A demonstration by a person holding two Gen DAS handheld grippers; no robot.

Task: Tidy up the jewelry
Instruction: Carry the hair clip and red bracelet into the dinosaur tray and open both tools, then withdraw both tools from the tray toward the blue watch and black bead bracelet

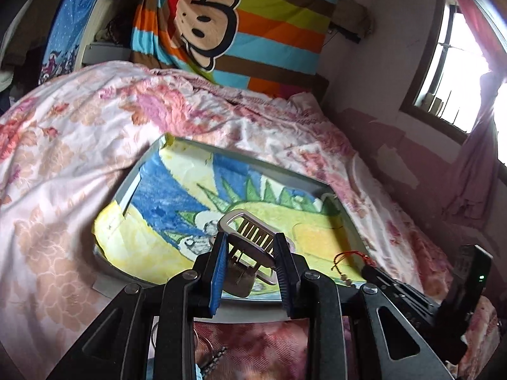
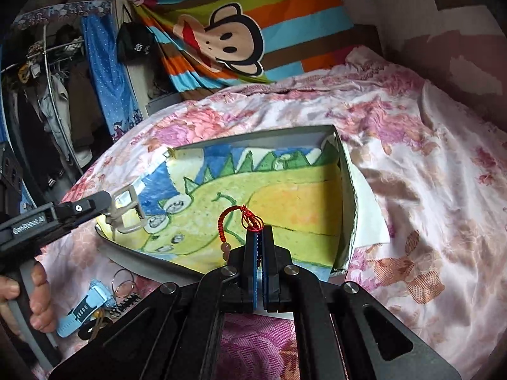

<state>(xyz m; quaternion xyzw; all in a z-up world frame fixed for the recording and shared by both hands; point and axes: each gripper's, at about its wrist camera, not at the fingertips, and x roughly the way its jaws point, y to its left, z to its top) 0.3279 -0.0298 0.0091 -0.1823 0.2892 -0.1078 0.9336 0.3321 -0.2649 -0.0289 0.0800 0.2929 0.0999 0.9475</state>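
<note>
My left gripper (image 1: 252, 237) is shut on a silver metal hair clip (image 1: 250, 231) and holds it above the near edge of a grey box lid (image 1: 126, 190) lined with a dinosaur drawing (image 1: 177, 196). The clip also shows in the right wrist view (image 2: 126, 209), at the box's left side. My right gripper (image 2: 260, 229) is shut on a red cord bracelet (image 2: 236, 221) with beads, which hangs over the drawing (image 2: 285, 190). The bracelet also shows in the left wrist view (image 1: 345, 266).
The box (image 2: 345, 190) lies on a floral pink bedspread (image 2: 412, 158). Near the front left lie a light blue watch (image 2: 84, 307), thin ring hoops (image 2: 123, 281) and a dark chain (image 2: 125, 302). A striped monkey blanket (image 2: 253, 31) hangs behind; a window (image 1: 456, 63) is at right.
</note>
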